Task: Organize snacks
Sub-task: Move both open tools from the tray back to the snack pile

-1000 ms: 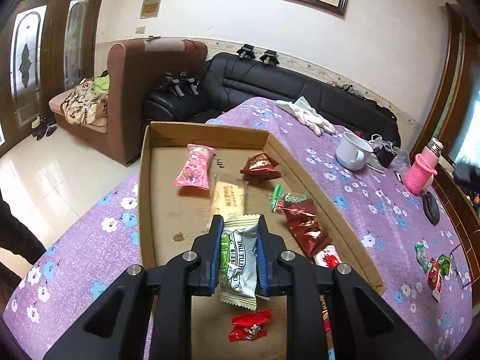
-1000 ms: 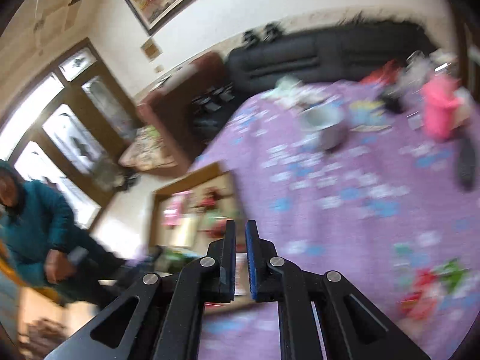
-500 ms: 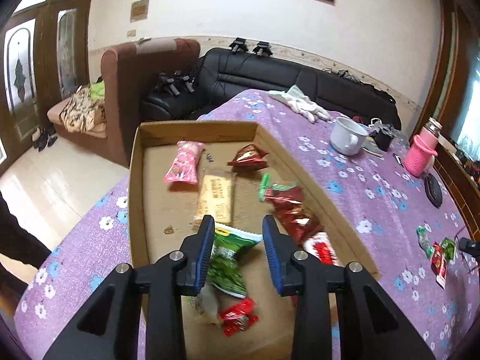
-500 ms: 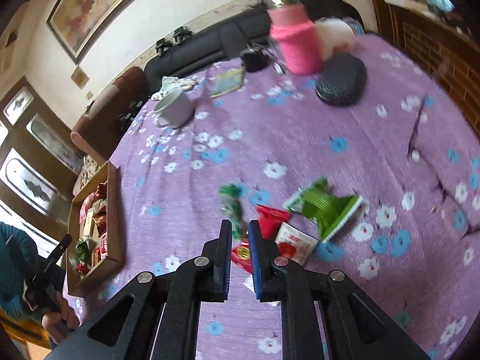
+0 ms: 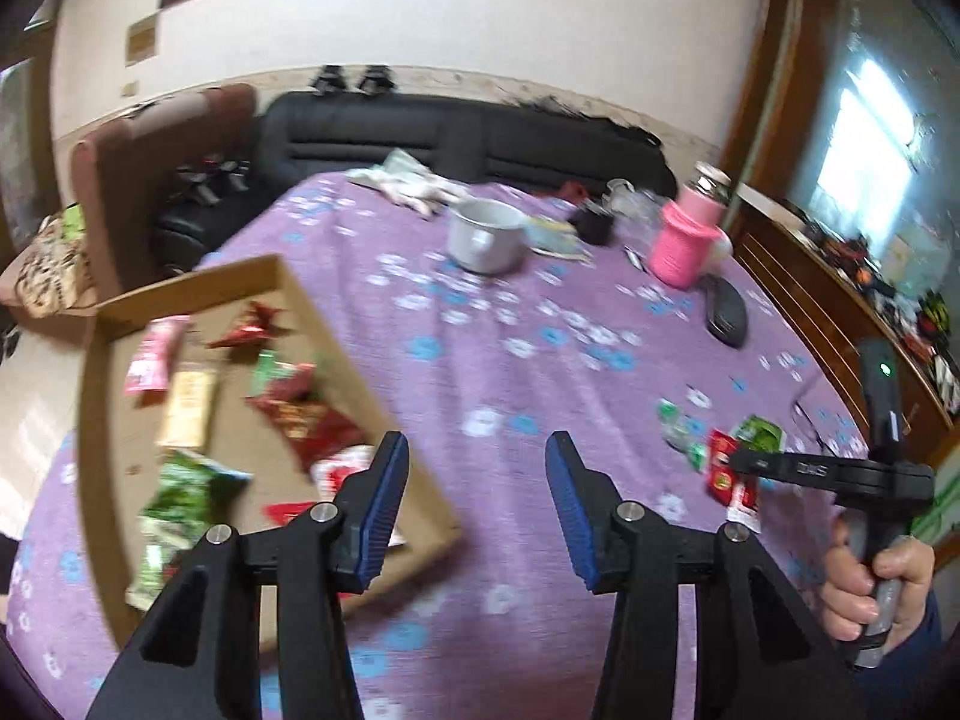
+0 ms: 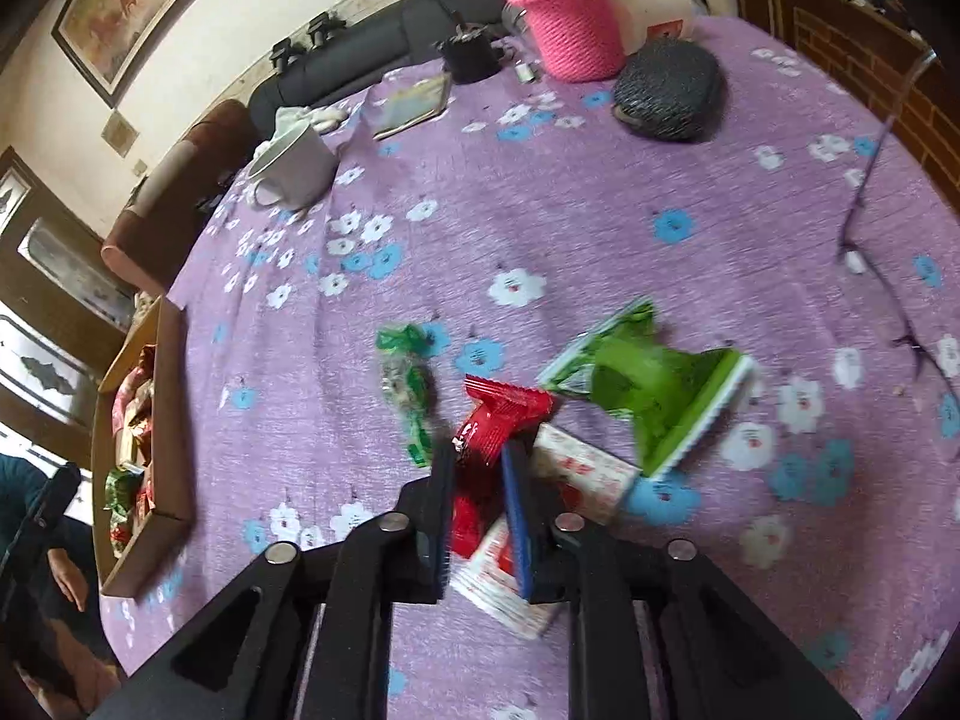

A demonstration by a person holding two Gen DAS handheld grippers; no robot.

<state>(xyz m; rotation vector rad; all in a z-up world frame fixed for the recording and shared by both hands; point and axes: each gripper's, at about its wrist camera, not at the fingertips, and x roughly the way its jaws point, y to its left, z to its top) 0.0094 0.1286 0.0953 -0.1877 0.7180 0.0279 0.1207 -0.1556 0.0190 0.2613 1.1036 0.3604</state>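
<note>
1. Left wrist view: the left tongs (image 5: 474,504) stand apart with nothing between the blue pads; the jaws have just been opening. They hang over the purple flowered surface (image 5: 480,372), just past the right edge of the cardboard box (image 5: 372,372). The box holds several packets, among them a green-and-white one (image 5: 180,498) near its front. The loose snacks left on the surface sit well off to the right, and the right tongs (image 5: 735,462), held in the person's hand (image 5: 870,588), already reach their tips to that little heap (image 5: 726,468).

2. Right wrist view: the right tongs (image 6: 477,468) are narrow, their jaws having just opened a little, and the red packet (image 6: 498,414) lies straight ahead with its near end between the pads; I cannot tell if they press it. Its long axis runs roughly along the tongs. A white-and-red packet (image 6: 576,468) lies just right of it, a green packet (image 6: 654,384) farther right, and a green-wrapped sweet (image 6: 408,384) to the left. The box (image 6: 168,420) is well apart at the left, so this hand is much the nearer for the next pick.
</note>
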